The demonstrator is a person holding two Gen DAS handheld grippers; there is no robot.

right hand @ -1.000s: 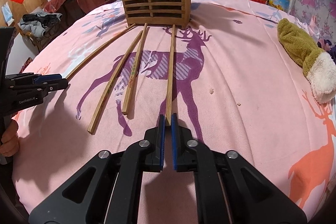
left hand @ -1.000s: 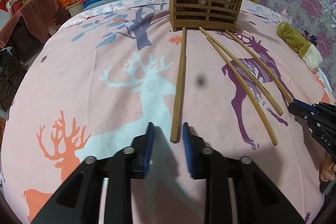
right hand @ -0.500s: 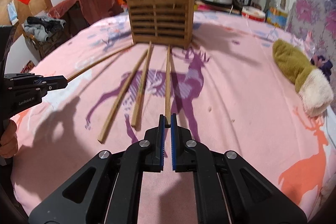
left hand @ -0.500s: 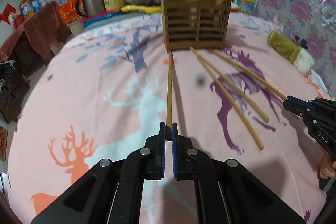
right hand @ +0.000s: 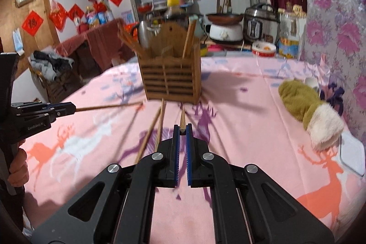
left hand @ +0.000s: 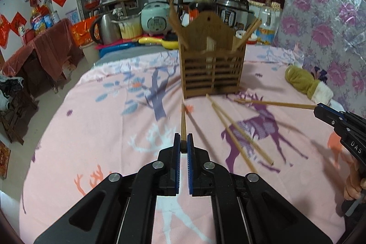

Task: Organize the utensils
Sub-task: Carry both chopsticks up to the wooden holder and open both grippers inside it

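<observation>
A wooden slatted utensil holder (left hand: 211,65) stands on the pink deer-print cloth and holds several chopsticks; it also shows in the right wrist view (right hand: 170,78). My left gripper (left hand: 183,144) is shut on one end of a wooden chopstick (left hand: 183,122), lifted and pointing at the holder. My right gripper (right hand: 182,133) is shut on another chopstick (right hand: 182,121), also lifted. Each gripper shows in the other's view: the right gripper (left hand: 320,108) with its chopstick (left hand: 274,103), the left gripper (right hand: 68,106) with its chopstick (right hand: 109,106). Two chopsticks (left hand: 238,132) lie on the cloth.
An olive and white fleece mitt (right hand: 306,106) lies at the right of the table. Cookers, a kettle (left hand: 106,26) and bottles stand behind the holder. The table's left edge drops to a cluttered floor (left hand: 13,95).
My left gripper closed on its chopstick. Both grippers then lifted their chopsticks off the cloth and tilted up, so the views now face the holder and the room.
</observation>
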